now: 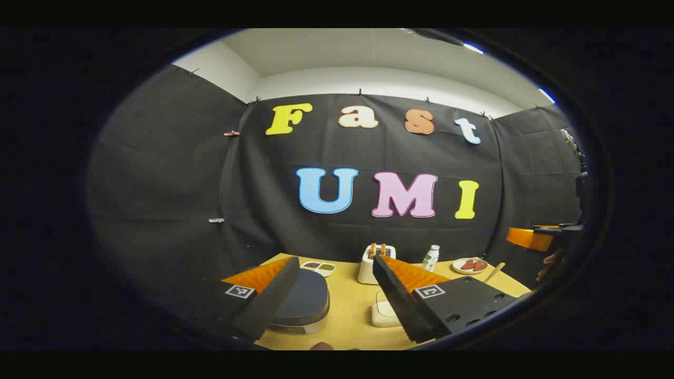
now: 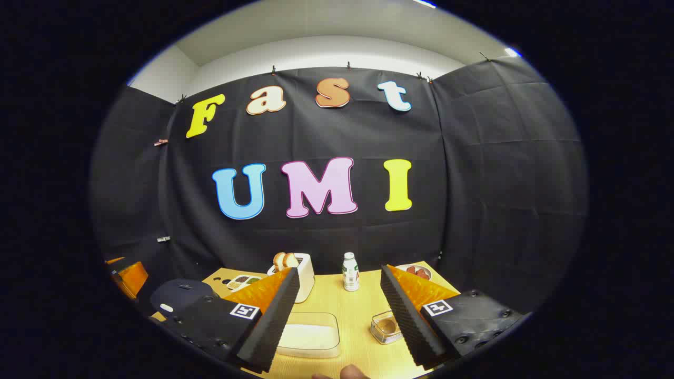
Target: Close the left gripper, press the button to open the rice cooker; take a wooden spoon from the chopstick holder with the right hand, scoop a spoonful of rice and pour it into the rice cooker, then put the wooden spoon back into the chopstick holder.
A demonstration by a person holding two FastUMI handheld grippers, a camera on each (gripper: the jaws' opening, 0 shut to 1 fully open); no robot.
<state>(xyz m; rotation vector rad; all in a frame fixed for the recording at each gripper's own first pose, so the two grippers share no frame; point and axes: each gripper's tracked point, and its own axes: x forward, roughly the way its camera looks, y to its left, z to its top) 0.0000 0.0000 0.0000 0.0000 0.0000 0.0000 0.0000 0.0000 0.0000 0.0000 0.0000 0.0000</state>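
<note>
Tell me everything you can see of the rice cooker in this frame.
The rice cooker is a low, round appliance with a dark blue-grey domed lid, shut, over a silvery lower rim. It sits on the wooden table at its left side, partly hidden behind a finger of the left gripper. In the right gripper view a small pale patch shows at the lid's front. Nothing touches it.

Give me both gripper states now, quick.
Left gripper: open, holding nothing, above the rice cooker.
Right gripper: open, holding nothing, above the rice container.

Toaster (image 2: 300, 273) stands left of bottle (image 2: 349, 271), behind rice container (image 2: 310, 337).
</note>
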